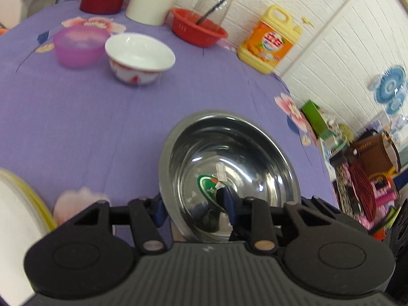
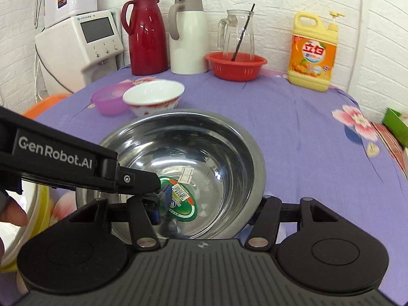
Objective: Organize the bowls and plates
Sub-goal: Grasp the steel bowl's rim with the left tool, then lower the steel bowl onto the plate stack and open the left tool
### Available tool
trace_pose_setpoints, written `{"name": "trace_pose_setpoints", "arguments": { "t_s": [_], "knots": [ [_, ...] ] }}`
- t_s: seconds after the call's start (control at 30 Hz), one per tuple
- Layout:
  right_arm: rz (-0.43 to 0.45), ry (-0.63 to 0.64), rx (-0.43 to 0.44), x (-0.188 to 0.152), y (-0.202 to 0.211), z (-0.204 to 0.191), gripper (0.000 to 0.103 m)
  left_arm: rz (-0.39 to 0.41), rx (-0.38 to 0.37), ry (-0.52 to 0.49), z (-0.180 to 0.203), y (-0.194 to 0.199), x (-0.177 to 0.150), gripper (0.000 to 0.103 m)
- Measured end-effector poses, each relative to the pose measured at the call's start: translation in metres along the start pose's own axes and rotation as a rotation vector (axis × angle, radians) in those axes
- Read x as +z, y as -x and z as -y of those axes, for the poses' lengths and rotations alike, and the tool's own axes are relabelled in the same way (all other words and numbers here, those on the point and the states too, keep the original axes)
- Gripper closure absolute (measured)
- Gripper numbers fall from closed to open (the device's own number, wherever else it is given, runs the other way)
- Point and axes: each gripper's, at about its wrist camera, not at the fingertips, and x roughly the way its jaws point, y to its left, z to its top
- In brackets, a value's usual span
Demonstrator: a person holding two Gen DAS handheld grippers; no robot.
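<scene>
Nearest the cameras, the left gripper (image 1: 196, 210) has its fingers clamped on the near rim of the steel bowl (image 1: 237, 158), one blue pad outside the wall and the other inside, close to the green sticker on the bowl's bottom. In the right wrist view the same bowl (image 2: 204, 148) fills the middle, with the left gripper (image 2: 159, 199) reaching in from the left edge, its black arm marked with white lettering, and part of a hand (image 2: 11, 214) just below it. The right gripper (image 2: 206, 214) has its fingers well apart, one on each side of the bowl's near edge; whether they touch the rim cannot be told. The bowl is tilted over the purple flowered cloth covering the worktop (image 2: 293, 132). At the near left lies a white plate with a yellow rim (image 1: 23, 204). Further back stand a white bowl with red pattern (image 2: 154, 97) and, just beside it, a pink bowl (image 2: 109, 100). Along the white brick wall at the back are a red flask (image 2: 145, 35), a white jug (image 2: 188, 38), a red basket (image 2: 236, 65) with a glass pitcher (image 2: 238, 32) behind it, and a yellow detergent bottle (image 2: 313, 53).
</scene>
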Motion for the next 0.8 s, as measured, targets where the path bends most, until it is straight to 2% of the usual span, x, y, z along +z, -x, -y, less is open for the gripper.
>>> {"name": "trace_pose_setpoints", "arguments": {
  "t_s": [0.23,0.57,0.73,0.77,0.8],
  "knots": [
    [0.012,-0.013,-0.044,-0.038,0.035,-0.021,0.009,-0.028,-0.018,-0.058,-0.002,0.025,-0.043,0.074],
    [-0.022,-0.072,-0.012,-0.061,0.036,-0.026,0.009,-0.056,0.012,-0.07,-0.014,0.02,-0.059,0.074],
    [-0.013,-0.058,-0.025,-0.067,0.036,-0.03,0.004,-0.018,0.04,-0.101,-0.011,0.02,-0.061,0.066],
    [-0.015,-0.057,-0.032,-0.066,0.035,-0.03,0.002,-0.017,0.034,-0.096,-0.012,0.02,-0.06,0.059],
    [-0.016,-0.058,-0.034,-0.066,0.035,-0.03,0.0,-0.024,0.024,-0.091,-0.012,0.019,-0.06,0.029]
  ]
}}
